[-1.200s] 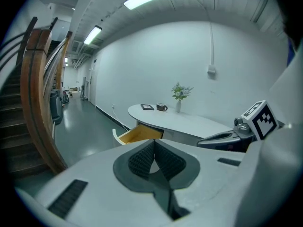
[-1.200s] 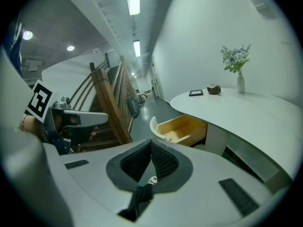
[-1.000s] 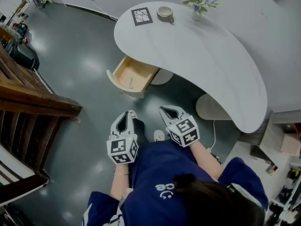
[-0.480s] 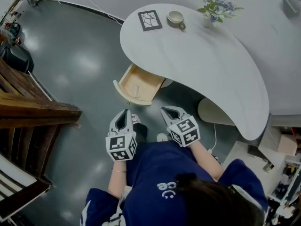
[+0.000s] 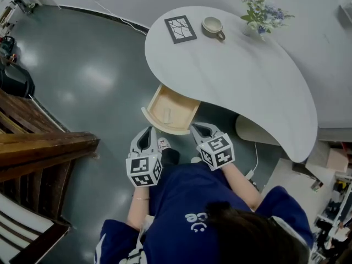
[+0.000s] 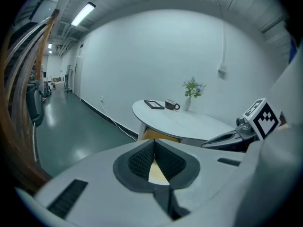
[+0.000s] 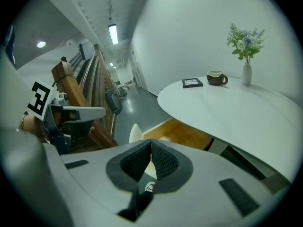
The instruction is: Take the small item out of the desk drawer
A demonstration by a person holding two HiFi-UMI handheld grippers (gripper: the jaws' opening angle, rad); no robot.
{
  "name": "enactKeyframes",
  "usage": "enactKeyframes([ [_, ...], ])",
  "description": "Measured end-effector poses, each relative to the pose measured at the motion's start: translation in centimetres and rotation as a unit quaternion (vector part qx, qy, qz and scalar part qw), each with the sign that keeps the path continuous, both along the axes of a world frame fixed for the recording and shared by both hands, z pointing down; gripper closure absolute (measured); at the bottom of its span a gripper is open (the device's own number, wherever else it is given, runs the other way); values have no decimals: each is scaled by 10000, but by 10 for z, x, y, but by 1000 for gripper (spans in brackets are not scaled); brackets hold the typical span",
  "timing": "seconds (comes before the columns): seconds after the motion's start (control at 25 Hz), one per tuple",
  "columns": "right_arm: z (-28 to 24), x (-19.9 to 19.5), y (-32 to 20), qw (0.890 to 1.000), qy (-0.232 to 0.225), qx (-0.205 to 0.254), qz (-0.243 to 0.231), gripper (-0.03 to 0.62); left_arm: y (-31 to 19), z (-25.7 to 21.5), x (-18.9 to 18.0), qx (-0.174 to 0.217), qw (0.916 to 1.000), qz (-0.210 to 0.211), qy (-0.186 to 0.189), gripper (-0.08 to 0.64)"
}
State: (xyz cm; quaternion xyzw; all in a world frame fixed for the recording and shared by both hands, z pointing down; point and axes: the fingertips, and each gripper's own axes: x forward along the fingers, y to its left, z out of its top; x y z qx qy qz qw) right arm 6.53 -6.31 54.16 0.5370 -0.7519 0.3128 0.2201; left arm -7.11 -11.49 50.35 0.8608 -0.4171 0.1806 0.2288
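The wooden drawer (image 5: 160, 123) stands pulled out from under the white curved desk (image 5: 242, 76). A small pale item (image 5: 168, 115) lies on its floor. My left gripper (image 5: 148, 131) hovers just short of the drawer's front panel, jaws shut and empty. To the right, my right gripper (image 5: 197, 127) sits beside the drawer's near corner, also shut with nothing in it. In the left gripper view the shut jaws (image 6: 153, 144) point at the desk (image 6: 189, 124). From the right gripper (image 7: 151, 144), the open drawer (image 7: 177, 132) appears right ahead.
On the desk stand a dark framed square (image 5: 181, 28), a mug (image 5: 212, 26) and a vase of flowers (image 5: 263, 18). A wooden staircase (image 5: 38, 153) fills the left side. The person's shoes (image 5: 163, 144) are on the grey floor under the grippers.
Both grippers have moved forward toward the desk, staying shut. The open drawer now lies just ahead of their tips instead of well beyond them.
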Motion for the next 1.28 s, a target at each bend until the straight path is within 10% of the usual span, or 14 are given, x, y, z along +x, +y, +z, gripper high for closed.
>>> enactKeyframes([
  [0.56,20,-20,-38,9968,7,-548,581,583,-50,4,-16,-15,9992,386,-36,555],
  [1.08,34,-26,-60,9957,62,-921,17,577,-53,3,-25,-124,9996,-261,-77,555],
  [1.28,49,-33,-71,9921,-157,-1225,-204,480,-51,5,-25,-231,9988,-392,-164,555],
])
